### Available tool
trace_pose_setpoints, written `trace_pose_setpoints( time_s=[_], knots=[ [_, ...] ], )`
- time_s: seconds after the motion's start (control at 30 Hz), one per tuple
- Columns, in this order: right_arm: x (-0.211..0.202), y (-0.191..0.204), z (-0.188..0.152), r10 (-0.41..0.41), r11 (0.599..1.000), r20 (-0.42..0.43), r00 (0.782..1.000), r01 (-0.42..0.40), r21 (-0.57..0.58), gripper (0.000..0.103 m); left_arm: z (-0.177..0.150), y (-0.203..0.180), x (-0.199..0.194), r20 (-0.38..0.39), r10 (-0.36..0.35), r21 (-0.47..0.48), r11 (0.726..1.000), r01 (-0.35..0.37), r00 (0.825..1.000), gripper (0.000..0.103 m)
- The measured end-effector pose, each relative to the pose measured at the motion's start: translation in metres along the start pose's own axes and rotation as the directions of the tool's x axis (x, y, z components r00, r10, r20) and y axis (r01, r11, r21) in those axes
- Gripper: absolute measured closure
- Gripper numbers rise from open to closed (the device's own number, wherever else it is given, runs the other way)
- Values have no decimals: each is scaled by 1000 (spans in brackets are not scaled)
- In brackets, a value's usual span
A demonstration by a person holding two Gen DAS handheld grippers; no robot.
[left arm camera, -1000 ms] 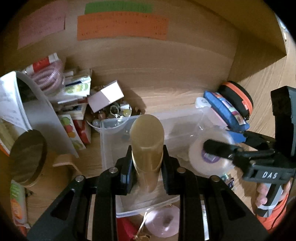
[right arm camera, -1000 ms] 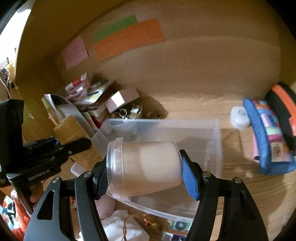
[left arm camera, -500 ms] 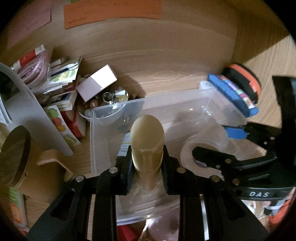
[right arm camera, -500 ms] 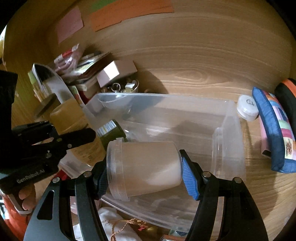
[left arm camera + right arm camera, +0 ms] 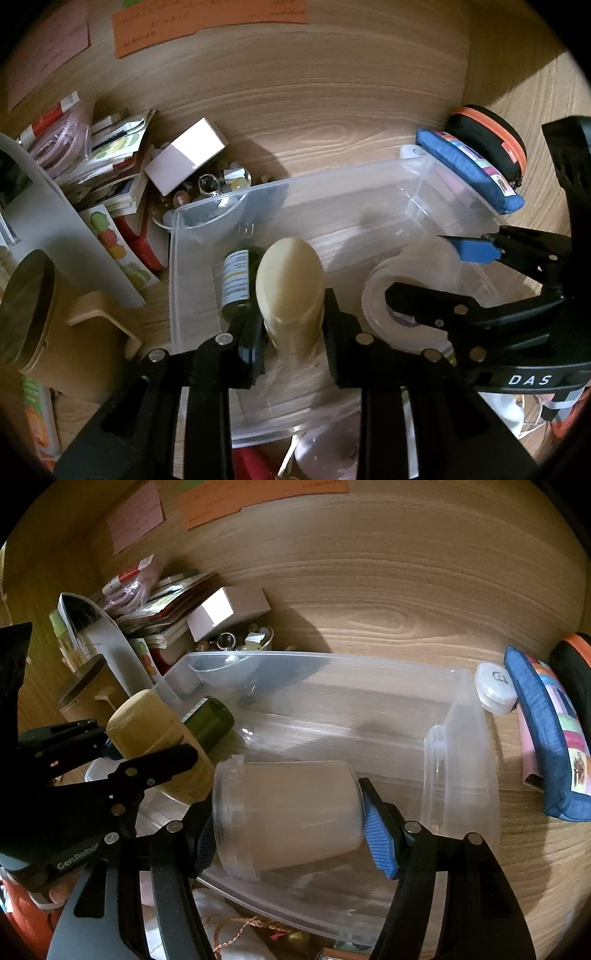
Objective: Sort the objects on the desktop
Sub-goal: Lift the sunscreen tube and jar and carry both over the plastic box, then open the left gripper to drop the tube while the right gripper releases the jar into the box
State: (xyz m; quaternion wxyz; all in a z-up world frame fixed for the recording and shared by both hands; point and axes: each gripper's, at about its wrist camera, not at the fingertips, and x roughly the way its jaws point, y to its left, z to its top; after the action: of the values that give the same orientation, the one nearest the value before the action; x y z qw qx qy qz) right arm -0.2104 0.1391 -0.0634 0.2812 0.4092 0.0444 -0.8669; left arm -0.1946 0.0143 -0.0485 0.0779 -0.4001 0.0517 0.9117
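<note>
now both jaws, clamped on yellow tube [image 5: 290, 291] & clear jar [image 5: 291, 812], sit lower in bin [image 5: 458, 716].

A wood-grain worktop [image 5: 369, 602] filled the scene under dim, warm light. At its far edge lay an orange paper sheet [image 5: 207, 22], with a pink paper sheet [image 5: 44, 51] just left of it. Right of the orange sheet, a wooden side panel [image 5: 517, 48] rose.

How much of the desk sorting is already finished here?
Early stage. Done: a dark green bottle lies in the clear plastic bin. In hand: left hand-held gripper holds a cream bottle, right hand-held gripper a translucent jar, both over the bin. Left: packets and pouches outside.
</note>
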Motion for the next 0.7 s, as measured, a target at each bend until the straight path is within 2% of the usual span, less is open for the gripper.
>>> trace_pose_setpoints(
  time_s=[0.03,0.1,0.33,0.47,0.6,0.7],
  knots=[
    [0,0,0,4,1000,-3,1000,-4,0,37,0,-1,0,2,1,2,1000,-1,1000,74],
    [-2,0,0,12,1000,1,1000,-12,1,37,0,-3,-2,9,8,13,1000,-8,1000,62],
    [-9,-1,2,23,1000,22,999,-23,6,38,1,-3,-6,27,33,17,999,-34,999,53],
    [-10,-4,3,45,999,20,999,-46,19,38,2,0,-18,72,51,7,999,-52,996,41],
    [-14,-8,4,88,995,29,996,-89,49,38,5,1,-25,99,66,0,998,-66,993,34],
    [-17,-9,5,101,993,33,994,-103,64,37,7,5,-31,116,53,-16,999,-52,992,28]
  ],
)
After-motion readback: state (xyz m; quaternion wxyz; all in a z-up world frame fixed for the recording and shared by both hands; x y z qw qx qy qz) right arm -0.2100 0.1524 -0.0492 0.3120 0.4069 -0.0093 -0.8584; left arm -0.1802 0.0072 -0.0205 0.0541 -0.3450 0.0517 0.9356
